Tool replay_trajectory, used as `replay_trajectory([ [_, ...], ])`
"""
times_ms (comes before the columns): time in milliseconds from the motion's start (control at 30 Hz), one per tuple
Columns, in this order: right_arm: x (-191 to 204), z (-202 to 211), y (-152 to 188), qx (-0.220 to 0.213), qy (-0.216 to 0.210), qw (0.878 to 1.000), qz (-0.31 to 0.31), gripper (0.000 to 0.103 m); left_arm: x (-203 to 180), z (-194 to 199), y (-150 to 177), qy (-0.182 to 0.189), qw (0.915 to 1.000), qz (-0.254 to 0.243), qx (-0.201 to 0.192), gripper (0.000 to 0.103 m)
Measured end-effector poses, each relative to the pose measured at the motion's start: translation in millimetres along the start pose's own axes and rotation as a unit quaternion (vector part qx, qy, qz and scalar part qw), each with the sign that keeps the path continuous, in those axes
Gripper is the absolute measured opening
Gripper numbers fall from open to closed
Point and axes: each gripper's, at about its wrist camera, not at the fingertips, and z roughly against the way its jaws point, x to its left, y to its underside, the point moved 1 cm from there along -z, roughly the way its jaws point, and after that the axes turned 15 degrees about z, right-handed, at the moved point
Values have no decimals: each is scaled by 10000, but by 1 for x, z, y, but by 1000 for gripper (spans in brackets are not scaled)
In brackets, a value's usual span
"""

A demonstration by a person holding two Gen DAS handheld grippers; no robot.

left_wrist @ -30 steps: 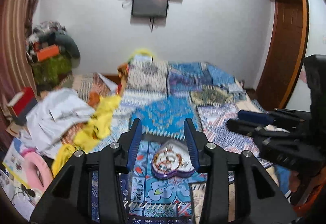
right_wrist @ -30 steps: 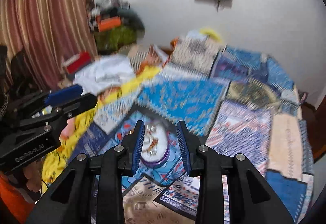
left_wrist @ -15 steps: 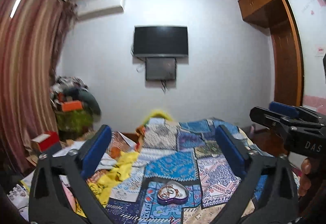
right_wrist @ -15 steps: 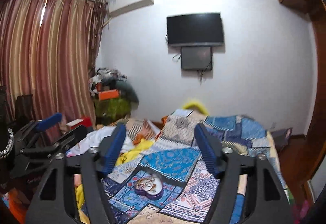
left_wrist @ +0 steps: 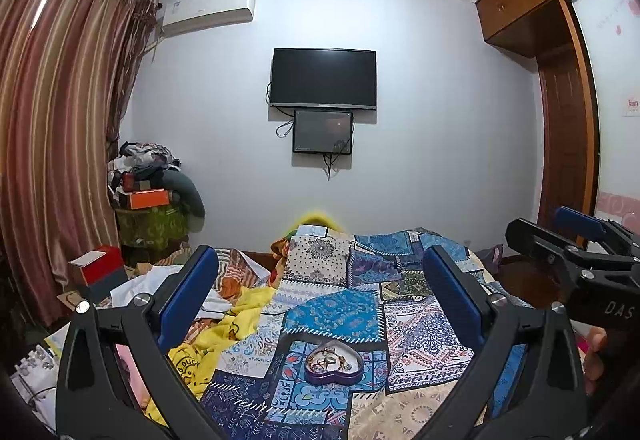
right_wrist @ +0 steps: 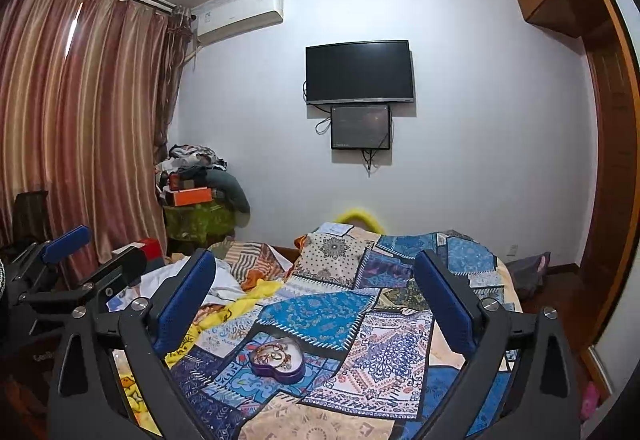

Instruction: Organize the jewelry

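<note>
Both hand-held grippers, left (left_wrist: 320,300) & right (right_wrist: 316,296), wide, nothing btwn, jaws just opened; heart jewelry tin (left_wrist: 334,362) sits near-center on bed quilt (left_wrist: 332,310), prob light, rigid, slippery, so grab its sides.

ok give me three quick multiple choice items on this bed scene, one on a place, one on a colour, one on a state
1. Where is the heart-shaped box?
A. on the patchwork bedspread
B. on the floor
C. between a gripper's fingers

2. What colour are the box's walls?
A. red
B. purple
C. green

3. How is the left gripper?
A. shut on the box
B. shut, empty
C. open, empty

Answers: 1 A, the box rests on the quilt; 2 B, its sides are purple; 3 C, the blue pads stand wide apart with nothing between them.
</note>
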Motion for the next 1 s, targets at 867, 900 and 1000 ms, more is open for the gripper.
replay_trajectory([
  [867, -3, 8, 7, 90, -62, 9999, -15, 99, 2, -8, 4, -45, 9999, 94, 135, 103],
  [900, -3, 8, 7, 93, -63, 9999, -13, 99, 2, -8, 4, -42, 9998, 100, 138, 103],
  [1000, -3, 8, 5, 118, -72, 9999, -13, 99, 3, -10, 6, -38, 9998, 126, 155, 103],
])
